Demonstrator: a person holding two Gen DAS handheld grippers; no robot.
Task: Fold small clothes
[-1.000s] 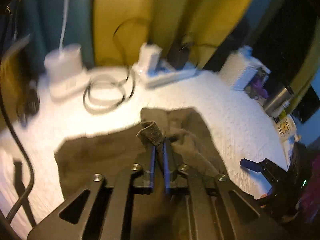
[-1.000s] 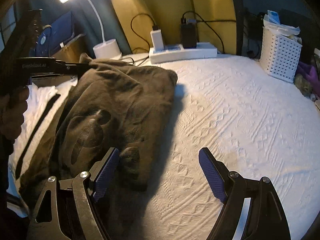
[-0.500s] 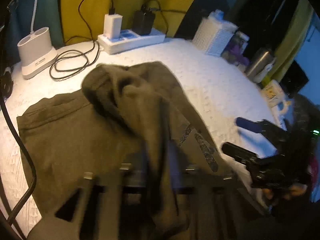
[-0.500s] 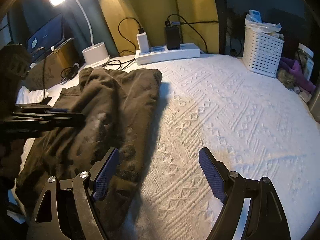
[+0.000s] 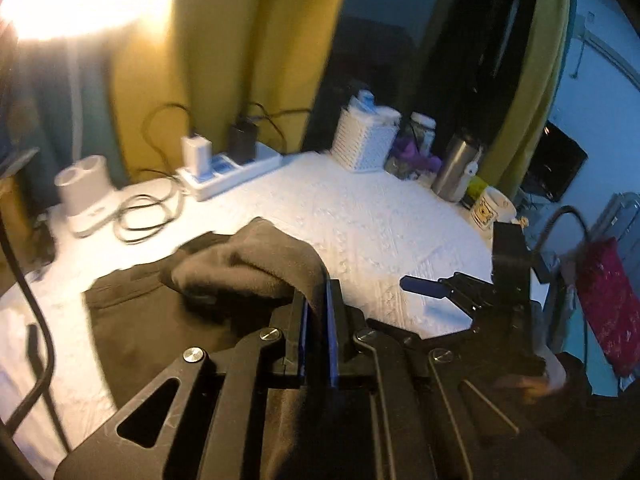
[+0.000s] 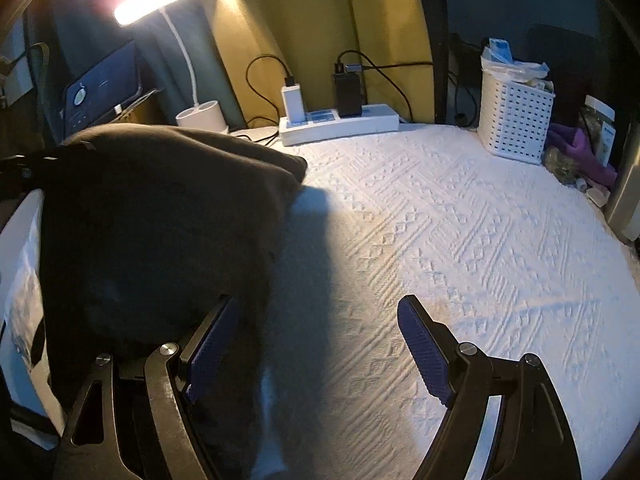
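Note:
A dark brown garment (image 5: 244, 268) lies on the white textured cloth (image 5: 368, 220) and is partly lifted. My left gripper (image 5: 317, 292) is shut on a fold of it, and the fabric drapes up over the blue pads. In the right wrist view the same garment (image 6: 160, 216) hangs raised at the left and casts a shadow on the cloth. My right gripper (image 6: 320, 344) stands open with nothing between its fingers; its left finger (image 6: 212, 336) is beside the garment's edge. The right gripper (image 5: 436, 292) also shows at the right of the left wrist view, held by a hand.
At the back stand a white power strip (image 6: 340, 122) with chargers and cables, a lit desk lamp with a white base (image 6: 200, 116), and a white perforated basket (image 6: 516, 116). A steel flask (image 5: 454, 172) and a mug (image 5: 490, 208) sit at the far right edge.
My left gripper has pinched the garment's fold and carried it up and over to the right, raising the fabric. The right gripper has stayed open and shifted only slightly.

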